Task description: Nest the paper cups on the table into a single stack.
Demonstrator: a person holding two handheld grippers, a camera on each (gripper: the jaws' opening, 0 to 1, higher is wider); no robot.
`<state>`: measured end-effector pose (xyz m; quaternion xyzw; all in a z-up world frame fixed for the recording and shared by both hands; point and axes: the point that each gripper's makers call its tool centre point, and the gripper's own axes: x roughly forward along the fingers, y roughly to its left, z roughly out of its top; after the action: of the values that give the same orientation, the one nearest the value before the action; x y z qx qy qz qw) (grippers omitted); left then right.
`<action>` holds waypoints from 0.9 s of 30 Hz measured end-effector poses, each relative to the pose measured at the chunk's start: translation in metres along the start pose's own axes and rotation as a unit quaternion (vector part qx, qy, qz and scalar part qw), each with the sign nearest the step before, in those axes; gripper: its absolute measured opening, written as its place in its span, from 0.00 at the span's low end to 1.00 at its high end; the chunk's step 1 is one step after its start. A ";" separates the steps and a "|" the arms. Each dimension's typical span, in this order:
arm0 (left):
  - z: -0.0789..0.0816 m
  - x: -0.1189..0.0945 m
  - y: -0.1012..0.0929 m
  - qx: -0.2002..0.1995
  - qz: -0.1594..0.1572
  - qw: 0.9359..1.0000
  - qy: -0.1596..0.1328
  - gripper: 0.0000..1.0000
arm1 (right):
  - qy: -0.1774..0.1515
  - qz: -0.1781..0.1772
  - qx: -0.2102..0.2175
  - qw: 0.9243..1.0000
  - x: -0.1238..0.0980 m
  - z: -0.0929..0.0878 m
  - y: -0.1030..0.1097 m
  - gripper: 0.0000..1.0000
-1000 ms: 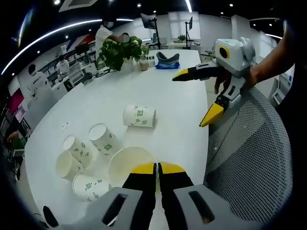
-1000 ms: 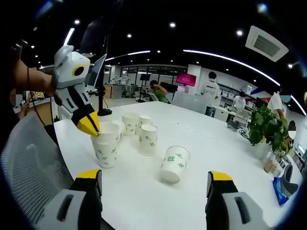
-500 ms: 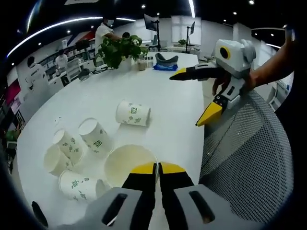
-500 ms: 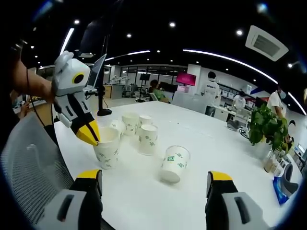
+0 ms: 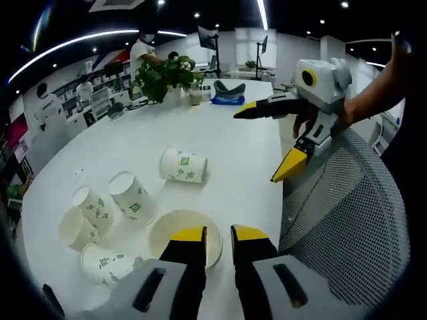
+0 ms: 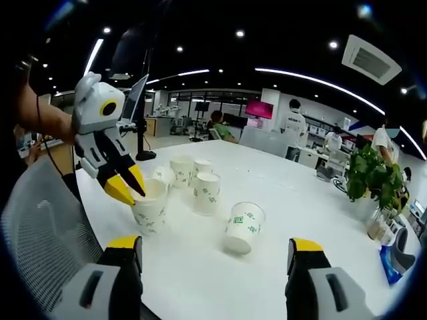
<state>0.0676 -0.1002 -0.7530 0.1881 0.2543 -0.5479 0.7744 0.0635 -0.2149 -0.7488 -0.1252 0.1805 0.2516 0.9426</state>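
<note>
Left gripper [image 6: 125, 188], jaws parted at a paper cup's [image 6: 149, 207] rim near the table [image 6: 200, 280] edge, should lift clear; right gripper [image 6: 213, 257] waits, released.

The tabletop [image 5: 220, 133] is smooth white with a soft sheen, picking up pale glare from the ceiling lights. The paper cups [image 5: 133, 200] look matt, white stock printed with small green marks, their insides plain cream; the nearest cup [image 6: 149, 205] has a thin rolled rim. The left gripper [image 5: 217, 240] has a light grey, smooth plastic-looking body, and its tips are yellow and black with a dull finish. The right gripper [image 6: 217, 257] looks the same, grey shell with yellow caps. At 3 o'clock in the left gripper view, a chair back [image 5: 347, 213] is grey woven mesh, open and rough-textured.
</note>
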 end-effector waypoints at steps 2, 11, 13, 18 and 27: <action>0.005 -0.002 0.002 0.003 -0.001 1.000 -0.012 0.18 | 0.000 0.001 0.000 1.000 0.000 0.000 0.000 0.91; 0.020 -0.016 0.015 0.007 0.007 0.999 -0.051 0.31 | -0.002 0.000 0.001 1.000 0.000 0.001 0.000 0.91; 0.023 -0.019 0.021 0.003 0.014 0.998 -0.059 0.31 | -0.002 0.002 0.001 1.000 0.000 0.001 0.001 0.91; 0.023 -0.029 0.041 0.003 0.032 0.997 -0.068 0.32 | -0.005 0.001 0.003 1.000 -0.001 0.002 0.001 0.92; 0.024 -0.046 0.092 -0.003 0.078 0.994 -0.078 0.31 | -0.002 0.004 0.001 1.000 0.000 0.001 0.002 0.92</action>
<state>0.1470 -0.0491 -0.7048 0.1618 0.1798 -0.4976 0.8330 0.0625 -0.2127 -0.7479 -0.1227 0.1792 0.2557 0.9420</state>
